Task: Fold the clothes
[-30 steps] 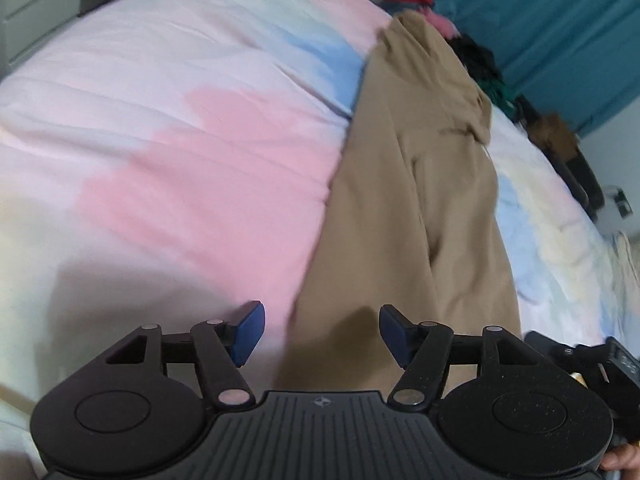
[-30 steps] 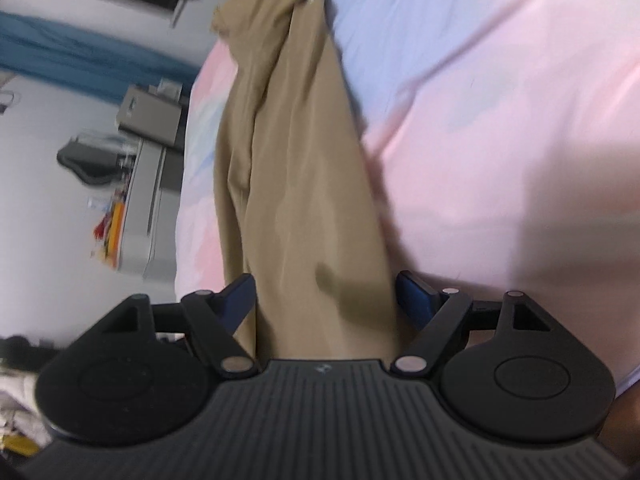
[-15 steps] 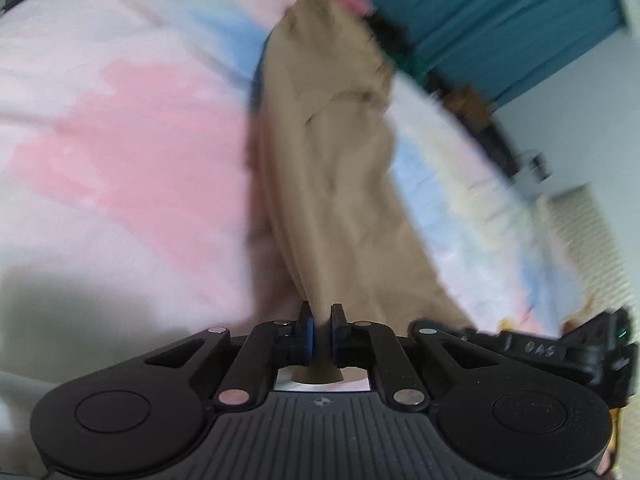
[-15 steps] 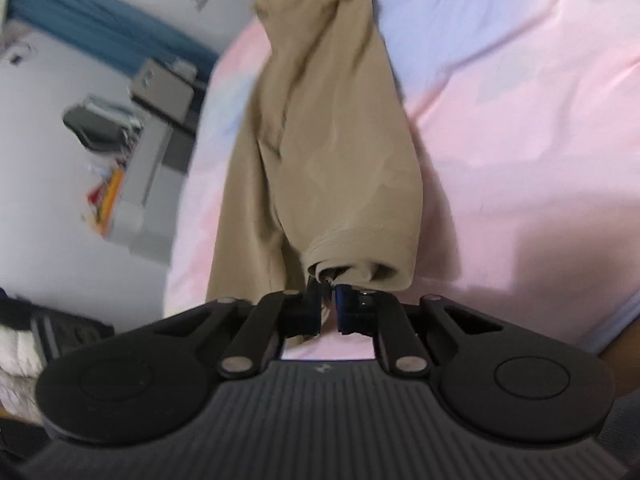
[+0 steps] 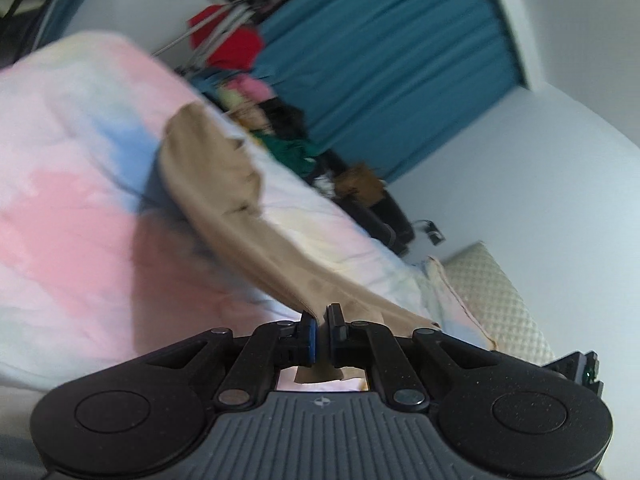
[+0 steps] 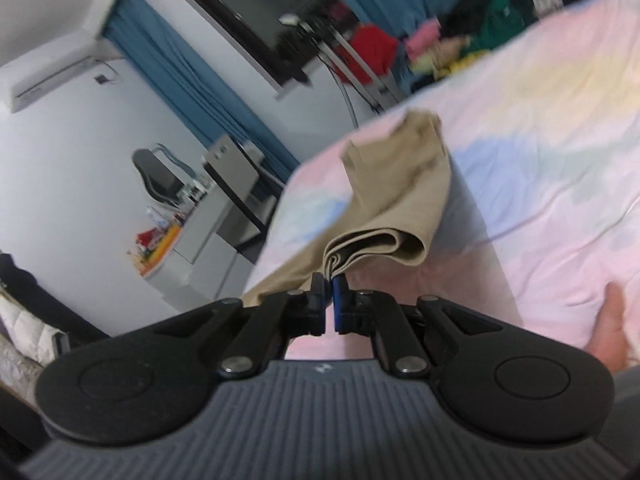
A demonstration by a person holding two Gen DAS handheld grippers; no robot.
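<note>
My left gripper (image 5: 323,318) and right gripper (image 6: 329,285) both clamp the long tan fabric trousers (image 5: 224,184), whose length runs to 12 o'clock over the pastel bedsheet (image 5: 72,184).

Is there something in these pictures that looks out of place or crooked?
Nothing is spilled or damaged. The tan trousers are bunched in uneven layers at the right gripper; the left gripper pinches another edge. Beyond the pastel bedcover, a loose clothes pile looks untidy.
</note>
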